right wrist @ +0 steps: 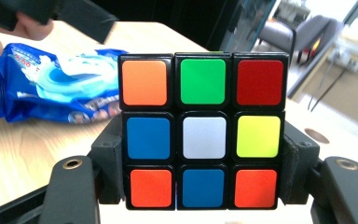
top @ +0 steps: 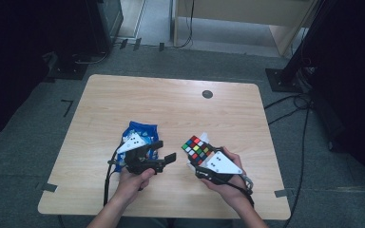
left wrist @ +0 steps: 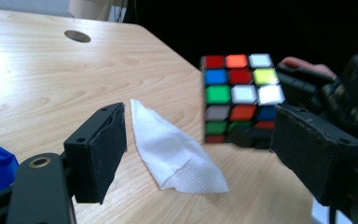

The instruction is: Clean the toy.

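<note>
The right gripper (right wrist: 200,186) clamps the scrambled plastic colour-tiled puzzle cube (right wrist: 203,130), lifted at four o'clock on the pale wooden table (top: 171,102). The left gripper (left wrist: 198,149) gapes empty above a crumpled white tissue (left wrist: 172,149); wiping looks unfinished.

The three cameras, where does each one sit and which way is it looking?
High view: above the table, looking down; both forearms enter from below.
Left gripper view: rides the left gripper, jaws open, facing the tissue.
Right gripper view: rides the right gripper, clamping the cube.
All share the cube.
</note>
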A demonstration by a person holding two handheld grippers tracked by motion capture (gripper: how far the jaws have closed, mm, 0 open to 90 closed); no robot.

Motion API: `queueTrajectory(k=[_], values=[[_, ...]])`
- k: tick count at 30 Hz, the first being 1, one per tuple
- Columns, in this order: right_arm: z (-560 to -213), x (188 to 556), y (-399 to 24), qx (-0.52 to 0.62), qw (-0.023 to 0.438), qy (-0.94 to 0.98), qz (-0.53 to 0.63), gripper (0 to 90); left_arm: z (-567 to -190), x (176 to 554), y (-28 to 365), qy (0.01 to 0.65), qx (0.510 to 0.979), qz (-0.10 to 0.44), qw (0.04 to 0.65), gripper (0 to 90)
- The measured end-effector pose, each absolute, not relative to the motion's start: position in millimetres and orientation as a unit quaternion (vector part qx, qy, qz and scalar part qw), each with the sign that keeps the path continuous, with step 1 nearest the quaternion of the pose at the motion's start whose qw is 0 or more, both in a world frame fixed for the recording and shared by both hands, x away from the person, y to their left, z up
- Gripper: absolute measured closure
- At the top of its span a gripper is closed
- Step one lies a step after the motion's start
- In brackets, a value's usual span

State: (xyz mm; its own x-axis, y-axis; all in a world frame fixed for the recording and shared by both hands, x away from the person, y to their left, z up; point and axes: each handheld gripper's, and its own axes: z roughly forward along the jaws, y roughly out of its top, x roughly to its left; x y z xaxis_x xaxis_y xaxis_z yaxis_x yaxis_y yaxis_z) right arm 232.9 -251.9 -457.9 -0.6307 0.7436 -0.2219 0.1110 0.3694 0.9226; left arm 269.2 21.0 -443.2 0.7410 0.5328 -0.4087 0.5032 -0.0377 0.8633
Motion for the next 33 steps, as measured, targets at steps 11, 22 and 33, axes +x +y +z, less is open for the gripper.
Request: queueTrajectory(k=[11, 22, 33], values=[[-469.5, 229.2, -299.4, 0.355, 0.285, 0.748, 0.483, 34.4, -479.5, 284.3, -42.7, 0.366, 0.759, 0.024, 0.538, 27.8], [-476.5, 233.4, -329.4, 0.404, 0.285, 0.725, 0.479, 34.4, -513.3, 294.2, -103.2, 0.374, 0.823, 0.077, 0.421, 48.3], [-478.2, 231.8, -328.6, 0.404, 0.286, 0.731, 0.470, 34.4, -514.1, 294.1, -95.1, 0.377, 0.840, 0.131, 0.367, 90.0]])
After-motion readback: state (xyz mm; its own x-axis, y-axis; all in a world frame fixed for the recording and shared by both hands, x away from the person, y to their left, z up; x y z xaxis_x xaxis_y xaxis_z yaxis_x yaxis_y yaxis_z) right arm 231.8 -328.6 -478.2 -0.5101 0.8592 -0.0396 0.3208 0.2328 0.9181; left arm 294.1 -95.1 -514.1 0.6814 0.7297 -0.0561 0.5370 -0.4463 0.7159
